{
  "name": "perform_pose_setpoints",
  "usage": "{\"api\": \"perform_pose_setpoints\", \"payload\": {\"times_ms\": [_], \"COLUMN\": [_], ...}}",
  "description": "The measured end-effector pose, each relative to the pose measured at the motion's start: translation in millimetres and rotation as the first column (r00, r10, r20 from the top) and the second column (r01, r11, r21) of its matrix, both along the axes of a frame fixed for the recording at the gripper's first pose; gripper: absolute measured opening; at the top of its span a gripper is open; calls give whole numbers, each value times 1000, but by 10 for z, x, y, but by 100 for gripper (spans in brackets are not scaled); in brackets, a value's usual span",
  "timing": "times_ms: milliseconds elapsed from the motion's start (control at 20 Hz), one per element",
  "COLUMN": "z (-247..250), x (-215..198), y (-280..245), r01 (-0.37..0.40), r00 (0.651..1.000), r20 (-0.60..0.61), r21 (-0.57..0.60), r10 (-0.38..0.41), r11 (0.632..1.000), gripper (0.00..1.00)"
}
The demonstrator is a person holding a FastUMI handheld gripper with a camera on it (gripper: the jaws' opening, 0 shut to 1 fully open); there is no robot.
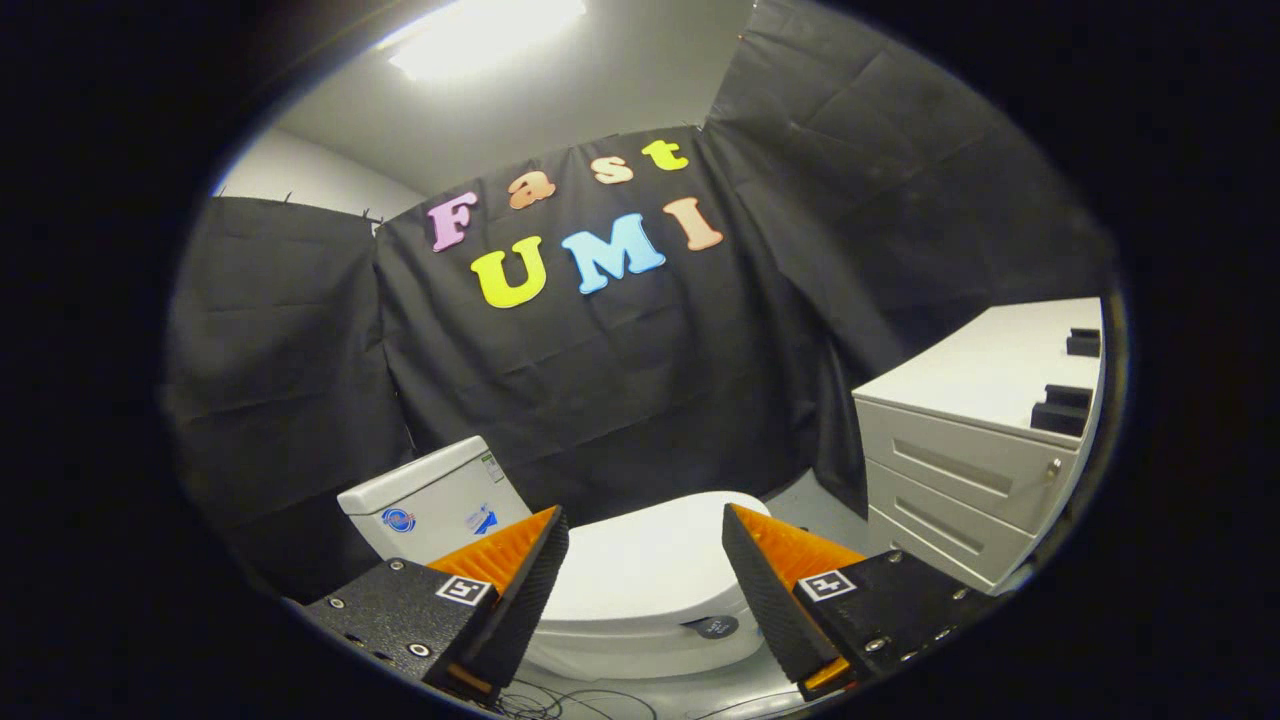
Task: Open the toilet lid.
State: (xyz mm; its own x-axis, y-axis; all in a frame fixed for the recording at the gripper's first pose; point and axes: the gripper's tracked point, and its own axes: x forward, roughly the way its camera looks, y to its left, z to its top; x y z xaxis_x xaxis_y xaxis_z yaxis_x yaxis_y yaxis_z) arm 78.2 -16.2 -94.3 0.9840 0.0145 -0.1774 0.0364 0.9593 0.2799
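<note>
- The tongs (645, 545) are held wide open, with nothing gripped between the two fingers (520, 590).
- The lid (645, 565) is seen in the gap between the fingers and just beyond them; it is white, lies flat and is still closed over the bowl.
- No finger is seen to touch the lid; whether a tip rests on it cannot be told.
- A small dark round sticker (716, 627) is carried on the front of the lid, near the right finger.
- The tank (435, 500) is placed behind the left finger, against the black cloth (620, 380); small printed labels are borne on its face.
- A white cabinet (975, 450) with drawers is set to the right of the toilet, well apart from it.
- Two dark blocks (1065, 408) are laid on the cabinet top.
- Thin cables (570, 700) are strewn on the floor below the bowl.
- A ceiling light (480, 35) is lit above.
</note>
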Motion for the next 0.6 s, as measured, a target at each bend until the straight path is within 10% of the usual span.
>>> {"api": "perform_pose_setpoints", "payload": {"times_ms": [600], "z": [-1012], "x": [335], "y": [-175], "r01": [58], "r00": [971], "r20": [-240], "r21": [239], "r10": [2], "r11": [969], "gripper": [95]}}
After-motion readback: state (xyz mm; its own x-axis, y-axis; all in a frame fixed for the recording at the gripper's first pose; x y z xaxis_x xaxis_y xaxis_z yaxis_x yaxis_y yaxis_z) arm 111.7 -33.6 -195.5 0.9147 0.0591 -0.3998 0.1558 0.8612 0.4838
